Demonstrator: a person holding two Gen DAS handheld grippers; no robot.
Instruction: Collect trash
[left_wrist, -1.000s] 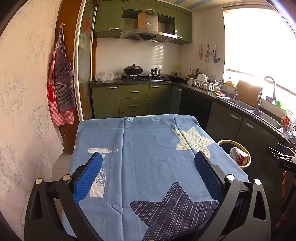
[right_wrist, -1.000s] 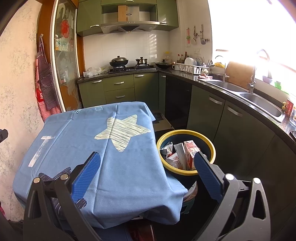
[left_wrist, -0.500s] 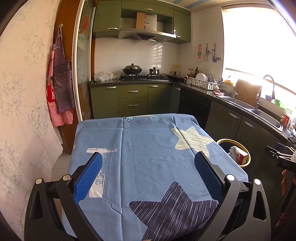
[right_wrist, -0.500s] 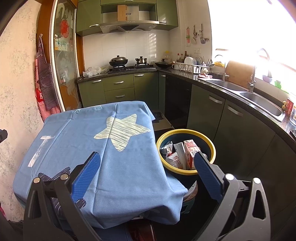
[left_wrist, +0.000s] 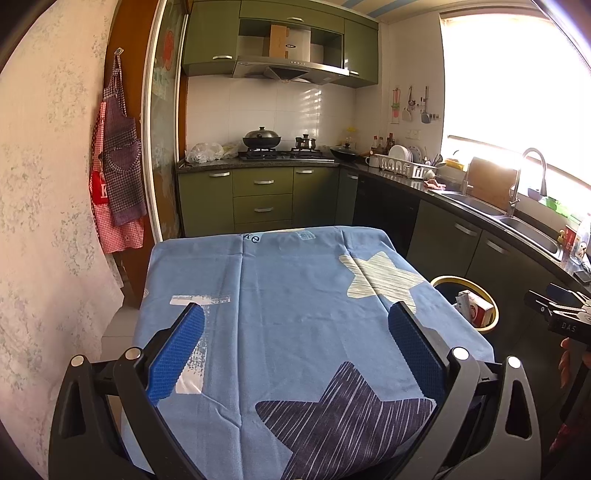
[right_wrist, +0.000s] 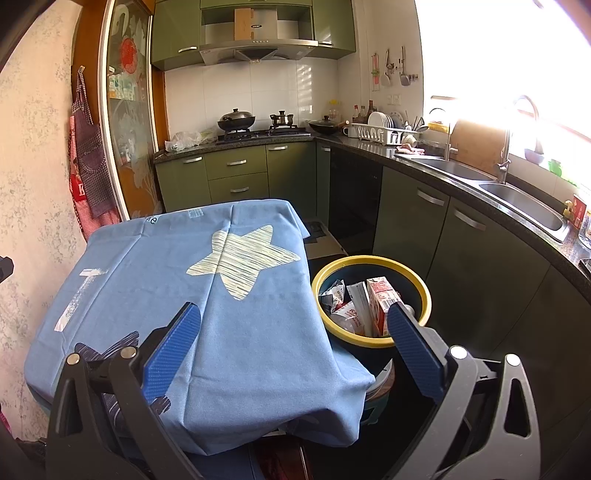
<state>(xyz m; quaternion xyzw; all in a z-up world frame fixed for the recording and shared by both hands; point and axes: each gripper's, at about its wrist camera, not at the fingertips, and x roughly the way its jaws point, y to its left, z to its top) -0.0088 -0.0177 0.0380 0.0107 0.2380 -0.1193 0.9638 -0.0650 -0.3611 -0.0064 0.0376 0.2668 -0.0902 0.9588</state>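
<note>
A dark bin with a yellow rim (right_wrist: 424, 288) stands on the floor right of the table. It holds trash: a red and white carton (right_wrist: 380, 301) and crumpled wrappers (right_wrist: 336, 295). The bin also shows in the left wrist view (left_wrist: 493, 314). My left gripper (left_wrist: 295, 356) is open and empty above the near part of the table. My right gripper (right_wrist: 293, 356) is open and empty over the table's right corner, its right finger beside the bin. The right gripper's body shows at the right edge of the left wrist view (left_wrist: 557, 314).
The table wears a blue cloth with star prints (left_wrist: 295, 295). Green cabinets and a dark counter with a sink (right_wrist: 524, 199) run along the right. A stove with pots (left_wrist: 262, 142) is at the back. Aprons (left_wrist: 118, 158) hang on the left wall.
Almost nothing has moved. Both views have shifted only slightly, and both grippers stay open and empty.
</note>
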